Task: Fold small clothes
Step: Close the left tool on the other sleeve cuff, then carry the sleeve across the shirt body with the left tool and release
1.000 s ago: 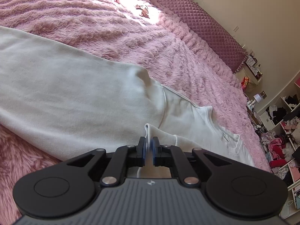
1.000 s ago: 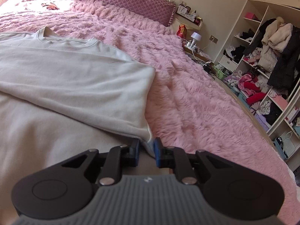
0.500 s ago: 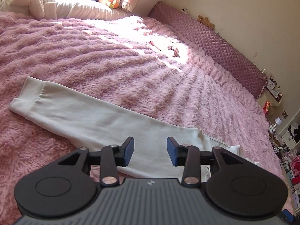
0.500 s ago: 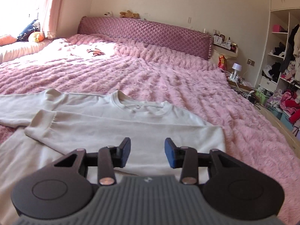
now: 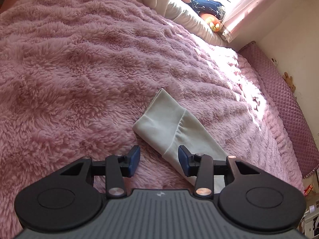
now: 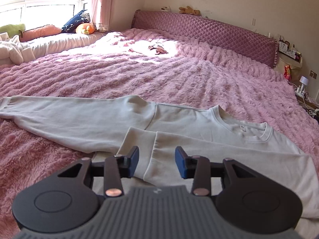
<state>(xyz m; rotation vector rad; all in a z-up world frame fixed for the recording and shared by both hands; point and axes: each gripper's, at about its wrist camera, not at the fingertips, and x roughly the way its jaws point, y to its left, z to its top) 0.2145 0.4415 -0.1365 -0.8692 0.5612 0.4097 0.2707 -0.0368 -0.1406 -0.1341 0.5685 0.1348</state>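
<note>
A pale grey sweatshirt [image 6: 191,123] lies flat on the pink fluffy bedspread [image 6: 179,75]. One sleeve [image 6: 199,151] is folded across its body; its cuff [image 6: 137,139] lies just ahead of my open, empty right gripper [image 6: 156,164]. The other sleeve [image 6: 59,111] stretches out to the left. In the left wrist view the cuffed end of that sleeve [image 5: 165,123] lies just ahead of my open, empty left gripper [image 5: 158,162], above the bedspread [image 5: 79,69].
A quilted purple headboard [image 6: 209,29] runs along the back wall. Pillows and soft toys [image 6: 77,25] sit by the window. A small item [image 6: 157,48] lies in the sunlit patch. A bedside ledge with clutter [image 6: 295,67] is at the right.
Both grippers let go of the sweatshirt and opened. The right one drew back over the folded sleeve. The left one swung out to the cuff of the stretched sleeve.
</note>
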